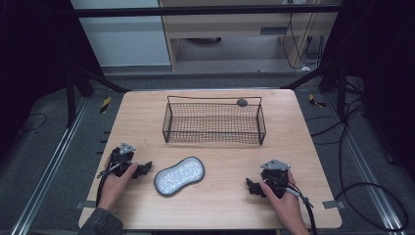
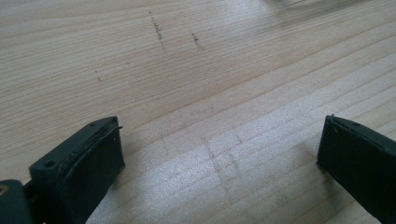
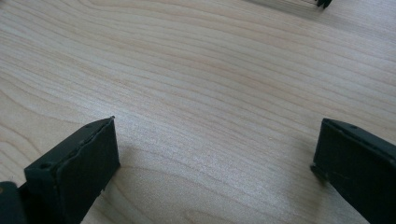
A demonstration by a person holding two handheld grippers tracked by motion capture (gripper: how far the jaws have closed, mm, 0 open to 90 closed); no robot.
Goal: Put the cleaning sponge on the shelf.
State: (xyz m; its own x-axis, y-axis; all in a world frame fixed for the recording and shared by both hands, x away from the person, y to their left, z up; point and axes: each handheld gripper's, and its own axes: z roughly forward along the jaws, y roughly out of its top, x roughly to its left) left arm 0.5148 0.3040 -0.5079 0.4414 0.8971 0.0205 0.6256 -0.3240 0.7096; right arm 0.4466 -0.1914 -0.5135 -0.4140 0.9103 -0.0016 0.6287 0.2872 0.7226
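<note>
A light wooden table [image 1: 220, 205] is seen from above, with a grey peanut-shaped pad [image 1: 179, 176] lying flat near the front edge, a bit left of centre. Its top looks silvery and textured, with a darker rim around it.

The left gripper [image 1: 145, 169] is held low over the table just left of the pad, jaws pointed at its near end (close, but no contact can be made out). In the left gripper view its two black jaws are spread wide with nothing but bare wood grain between them, plus a few faint dark scuffs on the board further out.

The right gripper [image 1: 250, 186] is held on the other side, well apart from the pad, jaws pointed left toward the middle of the table. Its jaws are spread wide too in the right gripper view, again with only plain wood between them.

Each gripper is wrapped by a hand from the bottom edge, and a denim-ish sleeve [image 1: 102, 223] is seen on the left arm. A cable [image 1: 306, 205] trails back from the right gripper.

Behind the pad, toward the far side of the table, a black wire basket [image 1: 214, 141] is set square-on, with a small dark round thing [image 1: 242, 102] perched at its back rim (too small to be identified).
</note>
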